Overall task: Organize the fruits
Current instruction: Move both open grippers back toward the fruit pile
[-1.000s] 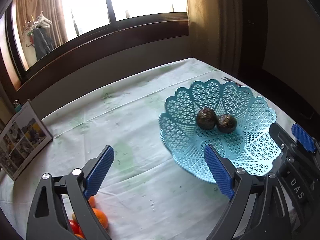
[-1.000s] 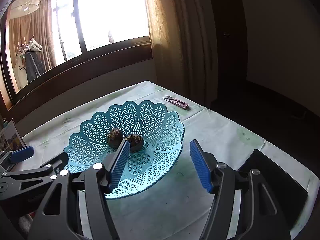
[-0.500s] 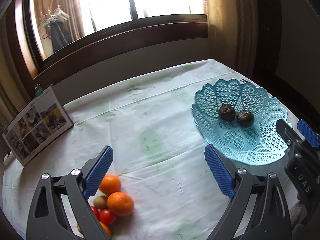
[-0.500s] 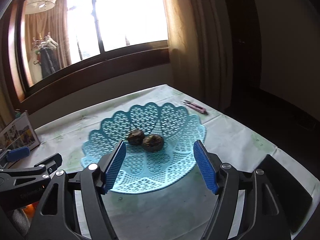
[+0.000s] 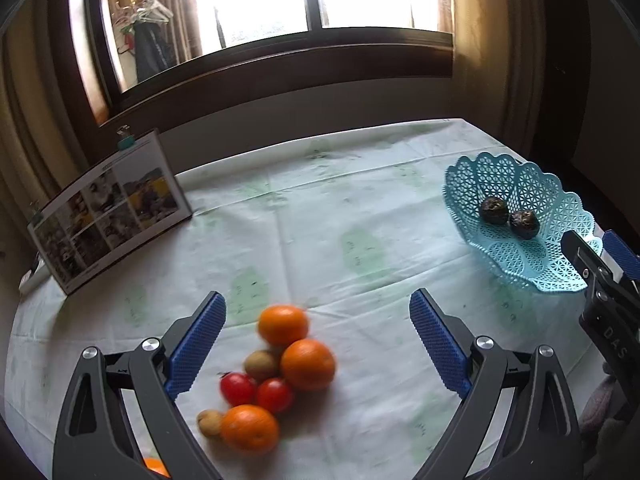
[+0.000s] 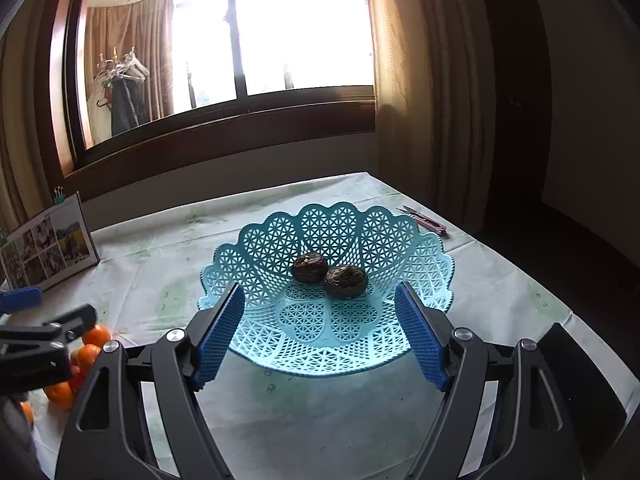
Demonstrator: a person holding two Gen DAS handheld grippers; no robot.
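Observation:
A pile of fruit lies on the tablecloth in the left wrist view: three oranges, two red tomatoes and two brownish kiwis. My left gripper is open and empty, with the pile between and just ahead of its jaws. A light blue lattice basket holds two dark avocados; it also shows at the right of the left wrist view. My right gripper is open and empty, its fingers on either side of the basket's near rim.
A photo calendar stands at the table's back left. Small pink snips lie behind the basket at the right. A dark object sits at the table's front right edge. The wall and window sill run behind the table.
The left gripper has swung left from the basket toward the fruit pile, which now lies between its jaws. The right gripper has turned a little to face the basket. Both stay open.

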